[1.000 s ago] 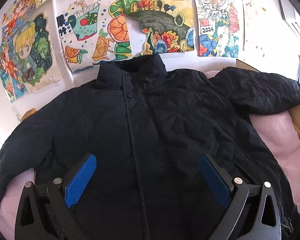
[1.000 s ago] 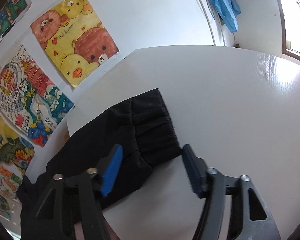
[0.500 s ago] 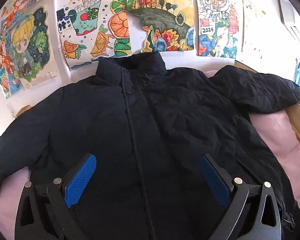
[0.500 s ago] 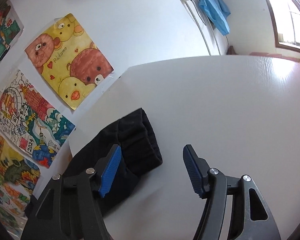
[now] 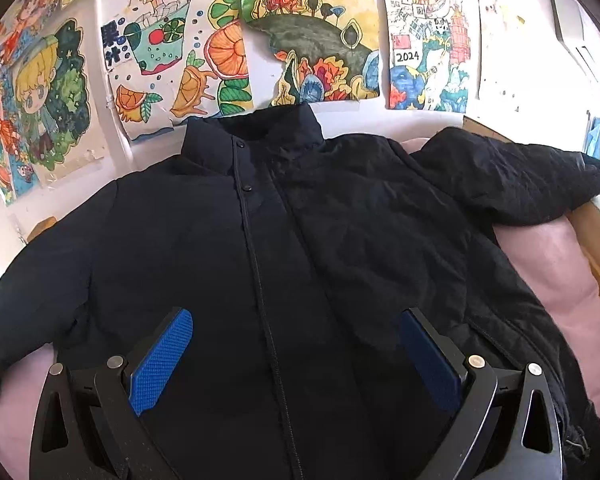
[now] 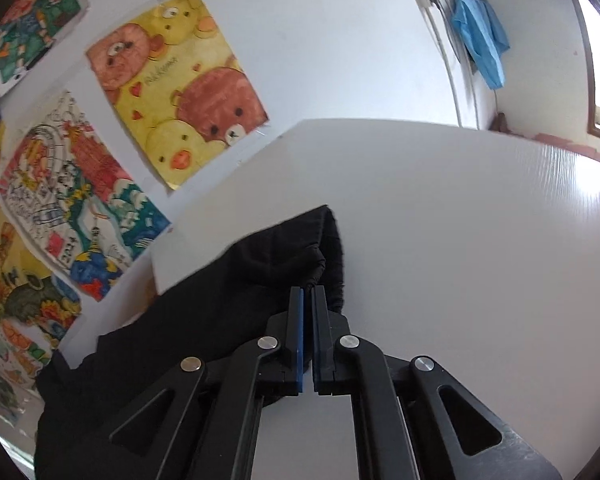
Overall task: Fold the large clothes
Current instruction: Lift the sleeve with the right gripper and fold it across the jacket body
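Item 1. Black padded jacket (image 5: 284, 264): lies front up, zipped, on a pink bed cover (image 5: 548, 264), collar at 12 o'clock towards the wall of drawings, hem at 6 o'clock under the left gripper. One sleeve runs out to 9 o'clock, the other to 3 o'clock, where it leaves the bed and reaches onto the white bench (image 6: 460, 240).

Item 2. Step in hand, by my reading: the first fold, taking the 3 o'clock sleeve inward. The body is still spread flat and no fold shows.

Item 3. Right gripper (image 6: 307, 296): its jaws have just been closing and now stand pinched on the sleeve cuff (image 6: 328, 248), with bunched dark fabric between the blue pads at the tips. The next move likely calls for lifting the cuff clear of the bench and carrying it across towards the zip line without losing the thin pinch.

Item 4. Left gripper (image 5: 296, 356): wide open, hovering above the lower front of the jacket, nothing between its pads.

Item 5. Hidden or unclear: the hem and the 9 o'clock cuff are cut off by the lens edge; how much cuff fabric the right pads hold cannot be judged; whether the cuff has left the bench is unclear; the person holding the tools is not visible.
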{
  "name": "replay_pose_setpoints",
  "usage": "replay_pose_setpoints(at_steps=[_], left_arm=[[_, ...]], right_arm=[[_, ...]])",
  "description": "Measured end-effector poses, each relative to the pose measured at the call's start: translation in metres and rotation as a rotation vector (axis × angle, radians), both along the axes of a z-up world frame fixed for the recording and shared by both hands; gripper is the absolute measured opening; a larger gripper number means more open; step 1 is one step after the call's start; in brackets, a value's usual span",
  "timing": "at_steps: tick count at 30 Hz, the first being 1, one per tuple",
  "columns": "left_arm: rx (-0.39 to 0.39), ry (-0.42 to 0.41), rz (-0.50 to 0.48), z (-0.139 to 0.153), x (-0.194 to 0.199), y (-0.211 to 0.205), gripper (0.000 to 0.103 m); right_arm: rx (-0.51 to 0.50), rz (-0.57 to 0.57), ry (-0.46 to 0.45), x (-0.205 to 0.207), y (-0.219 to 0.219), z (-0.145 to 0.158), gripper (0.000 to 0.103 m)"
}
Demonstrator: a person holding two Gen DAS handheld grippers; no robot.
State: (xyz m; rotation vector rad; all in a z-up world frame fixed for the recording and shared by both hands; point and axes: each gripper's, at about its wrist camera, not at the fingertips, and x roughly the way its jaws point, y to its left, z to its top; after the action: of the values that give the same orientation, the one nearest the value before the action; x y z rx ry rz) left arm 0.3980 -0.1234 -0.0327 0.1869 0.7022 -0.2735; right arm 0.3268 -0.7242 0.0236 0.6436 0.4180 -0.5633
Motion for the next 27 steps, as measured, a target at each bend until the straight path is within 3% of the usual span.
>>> replay_pose_setpoints(at_steps=[7, 14, 18, 23, 27], left_arm=[[-0.106, -0.027, -0.092, 0.018, -0.009, 0.009, 0.103], [-0.179, -0.107, -0.278, 0.036, -0.029, 0.008, 0.103], [-0.244, -0.192, -0.335, 0.058, -0.036, 0.014, 0.103], [-0.309, -0.327, -0.258, 0.094, -0.034, 0.033, 0.103], [-0.305, -0.354, -0.242, 0.095, -0.028, 0.036, 0.103]], right_arm=[[-0.169, 0.226, -0.091, 0.012, 0.084, 0.093, 0.003], [-0.308, 0.669, -0.119, 0.052, 0.249, 0.179, 0.003], [-0.346, 0.912, -0.095, 0.071, 0.342, 0.192, 0.003], [-0.329, 1.143, -0.060, 0.078, 0.432, 0.175, 0.003], [-0.326, 1.265, -0.024, 0.076, 0.486, 0.161, 0.003]])
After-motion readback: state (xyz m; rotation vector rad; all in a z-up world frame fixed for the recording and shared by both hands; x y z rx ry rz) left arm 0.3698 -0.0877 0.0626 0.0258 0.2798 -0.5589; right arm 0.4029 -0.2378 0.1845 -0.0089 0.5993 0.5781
